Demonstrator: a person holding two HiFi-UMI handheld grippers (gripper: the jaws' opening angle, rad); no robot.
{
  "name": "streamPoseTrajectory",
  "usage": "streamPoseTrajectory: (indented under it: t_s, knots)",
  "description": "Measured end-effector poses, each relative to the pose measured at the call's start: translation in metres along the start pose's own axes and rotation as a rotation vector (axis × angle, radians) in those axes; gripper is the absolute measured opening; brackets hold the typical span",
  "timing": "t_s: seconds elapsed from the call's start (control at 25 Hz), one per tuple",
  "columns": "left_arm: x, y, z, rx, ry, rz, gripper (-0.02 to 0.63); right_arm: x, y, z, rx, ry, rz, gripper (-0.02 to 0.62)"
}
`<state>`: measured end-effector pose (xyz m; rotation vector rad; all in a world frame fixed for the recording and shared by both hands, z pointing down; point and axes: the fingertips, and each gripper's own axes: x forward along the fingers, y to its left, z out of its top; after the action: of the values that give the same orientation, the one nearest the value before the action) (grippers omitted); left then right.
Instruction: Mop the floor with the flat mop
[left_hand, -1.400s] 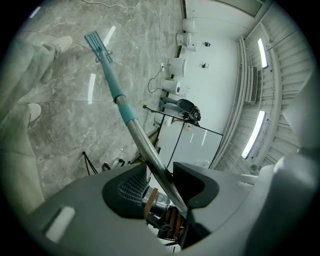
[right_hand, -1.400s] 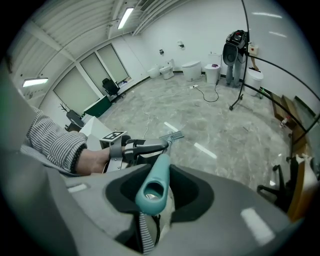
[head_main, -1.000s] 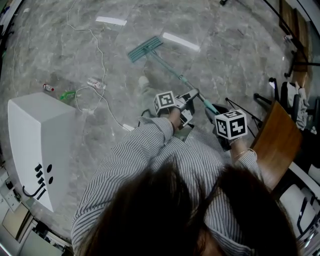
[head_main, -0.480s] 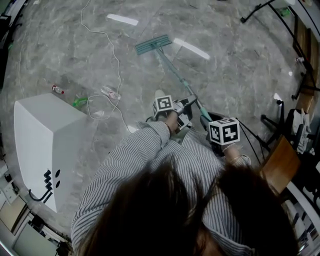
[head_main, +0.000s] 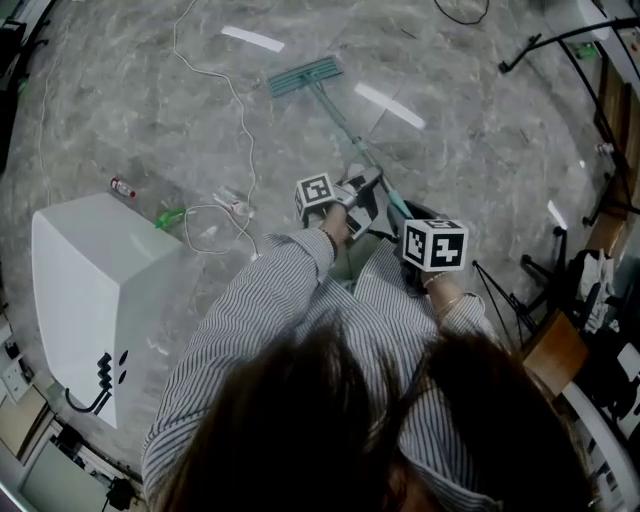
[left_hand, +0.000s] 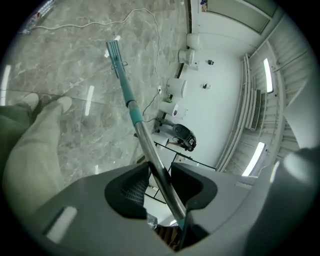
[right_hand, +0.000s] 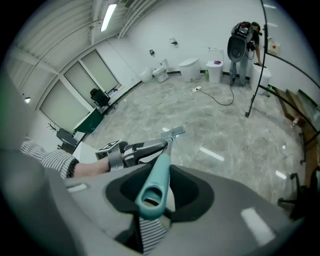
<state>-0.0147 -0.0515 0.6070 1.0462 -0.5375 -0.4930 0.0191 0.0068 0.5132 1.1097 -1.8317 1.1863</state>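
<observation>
The flat mop's teal head (head_main: 305, 76) lies flat on the grey marble floor ahead of the person. Its shaft (head_main: 345, 130) slants back to both grippers. My left gripper (head_main: 366, 188) is shut on the silver part of the shaft (left_hand: 150, 150), lower down. My right gripper (head_main: 414, 224), under its marker cube, is shut on the teal handle end (right_hand: 152, 187). In the left gripper view the mop head (left_hand: 114, 52) shows far along the shaft. In the right gripper view the left gripper (right_hand: 145, 149) is seen ahead, and beyond it the mop head (right_hand: 173, 132).
A white box (head_main: 90, 300) stands at the left. A white cable (head_main: 240, 120), a small bottle (head_main: 122, 187) and a green object (head_main: 168, 216) lie on the floor beside it. Black stands (head_main: 560, 40) and a wooden chair (head_main: 553, 352) are at the right.
The mop head has slid farther from the person across the floor. Both grippers have moved forward with the handle and kept their hold on it.
</observation>
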Motion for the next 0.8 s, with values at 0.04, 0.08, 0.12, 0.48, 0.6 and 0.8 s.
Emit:
streamPoseTrajectory:
  t_s: [0.04, 0.08, 0.12, 0.48, 0.6, 0.8]
  knots:
    - [0.005, -0.009, 0.016, 0.001, -0.015, -0.011, 0.143, 0.008, 0.002, 0.017, -0.007, -0.023, -0.001, 0.115]
    - [0.011, -0.017, 0.033, 0.003, -0.032, -0.019, 0.143, 0.018, 0.004, 0.034, -0.018, -0.04, -0.001, 0.114]
    - [0.016, -0.024, 0.05, 0.007, -0.047, -0.024, 0.143, 0.028, 0.007, 0.05, -0.03, -0.052, 0.001, 0.114]
    - [0.06, -0.085, 0.228, 0.091, -0.114, 0.033, 0.141, 0.132, 0.031, 0.206, -0.083, -0.085, 0.03, 0.114]
    - [0.073, -0.113, 0.293, 0.106, -0.139, 0.047, 0.141, 0.167, 0.044, 0.267, -0.092, -0.08, 0.037, 0.114]
    - [0.094, -0.156, 0.397, 0.132, -0.186, 0.064, 0.141, 0.223, 0.065, 0.364, -0.091, -0.075, 0.055, 0.114]
